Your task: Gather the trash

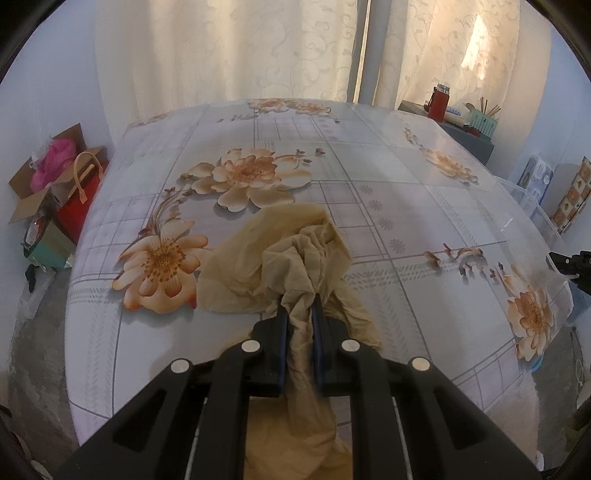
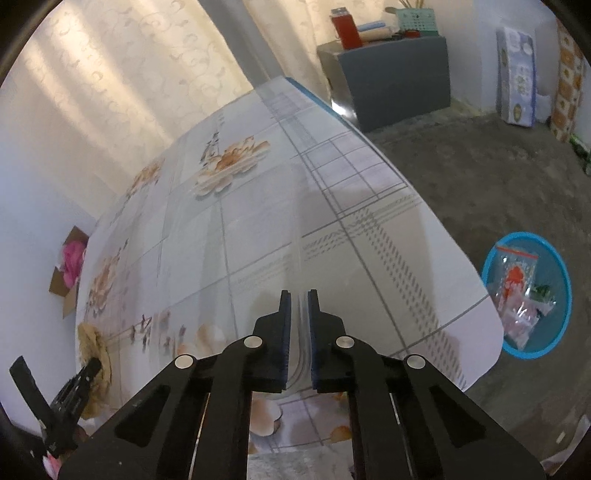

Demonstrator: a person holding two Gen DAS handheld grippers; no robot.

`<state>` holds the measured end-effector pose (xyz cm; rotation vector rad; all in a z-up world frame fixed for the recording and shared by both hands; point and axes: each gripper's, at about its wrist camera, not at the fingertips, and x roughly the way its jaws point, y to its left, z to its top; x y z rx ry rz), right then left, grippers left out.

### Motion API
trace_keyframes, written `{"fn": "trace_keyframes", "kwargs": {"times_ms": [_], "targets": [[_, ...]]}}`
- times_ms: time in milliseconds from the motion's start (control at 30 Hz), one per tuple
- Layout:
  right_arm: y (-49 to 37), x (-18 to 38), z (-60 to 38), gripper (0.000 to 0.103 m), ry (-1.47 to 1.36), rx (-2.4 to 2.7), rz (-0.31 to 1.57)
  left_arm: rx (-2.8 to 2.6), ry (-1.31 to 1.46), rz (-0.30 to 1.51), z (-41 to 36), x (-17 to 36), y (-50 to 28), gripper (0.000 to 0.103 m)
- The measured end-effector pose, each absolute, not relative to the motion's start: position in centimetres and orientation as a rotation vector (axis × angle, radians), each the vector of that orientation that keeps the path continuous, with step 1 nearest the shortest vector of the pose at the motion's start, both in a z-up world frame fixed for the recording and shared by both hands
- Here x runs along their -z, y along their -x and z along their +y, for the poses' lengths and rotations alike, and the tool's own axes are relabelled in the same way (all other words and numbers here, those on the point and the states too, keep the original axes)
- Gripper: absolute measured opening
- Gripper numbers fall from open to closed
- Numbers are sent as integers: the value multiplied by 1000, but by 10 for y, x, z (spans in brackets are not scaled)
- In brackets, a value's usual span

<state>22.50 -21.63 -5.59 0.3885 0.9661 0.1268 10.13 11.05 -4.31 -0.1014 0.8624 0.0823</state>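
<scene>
A crumpled tan plastic bag (image 1: 273,258) lies on the flower-patterned table (image 1: 369,166), partly lifted at its near end. My left gripper (image 1: 298,306) is shut on a twisted fold of that bag, and more of the bag hangs down below the jaws. In the right wrist view the same bag (image 2: 92,339) and the left gripper (image 2: 88,373) show at the lower left. My right gripper (image 2: 299,295) hovers over the table's near right part, shut with nothing between its pads. A blue bin (image 2: 526,236) on the floor to the right of the table holds several plastic wrappers.
A cardboard box (image 1: 33,199) with pink material and a red bag (image 1: 79,206) stand on the floor left of the table. A grey cabinet (image 2: 395,85) with a red bottle (image 2: 347,31) stands beyond the far right corner. The floor (image 2: 480,177) is bare concrete.
</scene>
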Motion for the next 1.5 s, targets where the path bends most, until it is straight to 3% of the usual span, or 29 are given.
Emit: {"fn": "trace_keyframes", "kwargs": {"times_ms": [433,600,667,733,900,1000,1267,1500], "targets": [[-205,49,-194,4,-392,-205,987,-84,91,859,108,42,-101,11],[-204,51,-188,10,-387,-232,1009,-84,99,861,108,41,-100,13],[-204,49,-186,19,-387,-232,1010,-64,143,843,112,38,-97,14],[-205,48,-184,25,-387,-229,1004,-43,194,825,119,36,-95,22],[-204,44,-179,30,-387,-234,995,35,263,734,136,22,-80,59],[-201,44,-181,32,-390,-240,992,107,249,699,143,15,-73,72],[-201,46,-183,34,-403,-260,999,263,49,681,146,0,-78,97],[-201,49,-190,38,-435,-265,996,413,-117,843,139,22,-118,97]]}}
